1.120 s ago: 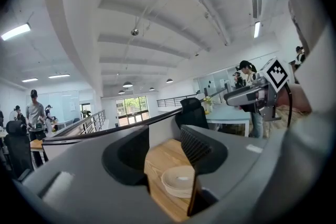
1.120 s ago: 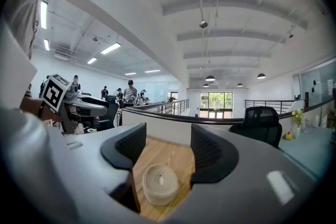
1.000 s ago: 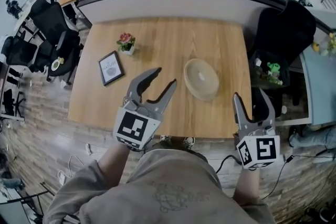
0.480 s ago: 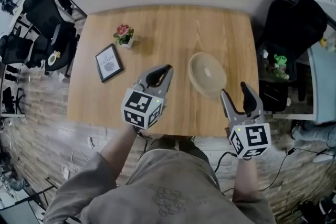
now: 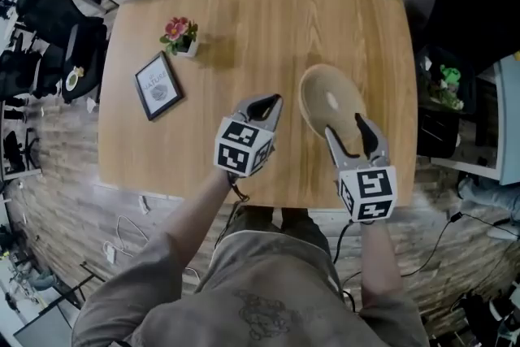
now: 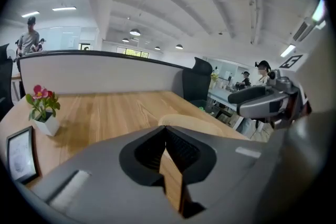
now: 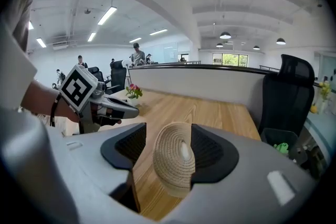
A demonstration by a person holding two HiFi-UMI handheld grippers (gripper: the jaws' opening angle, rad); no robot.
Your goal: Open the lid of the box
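Note:
A round woven box (image 5: 329, 100) with a lid and a small pale knob stands on the wooden table (image 5: 244, 20), right of centre. My right gripper (image 5: 350, 128) is open over the box's near edge. In the right gripper view the woven lid (image 7: 173, 162) sits between its jaws, with a gap on the left side. My left gripper (image 5: 274, 101) is shut and empty, just left of the box, and the left gripper view shows its tips (image 6: 164, 128) meeting with the box (image 6: 202, 124) beyond them.
A small potted flower (image 5: 179, 35) and a black picture frame (image 5: 158, 87) stand on the table's left part. A black office chair (image 5: 475, 20) and a bin with a green toy (image 5: 449, 84) are off the right edge. A low partition runs along the far side.
The left gripper's jaws have gone from wide open to shut. Both grippers have moved forward; the right one has come over the box's near edge.

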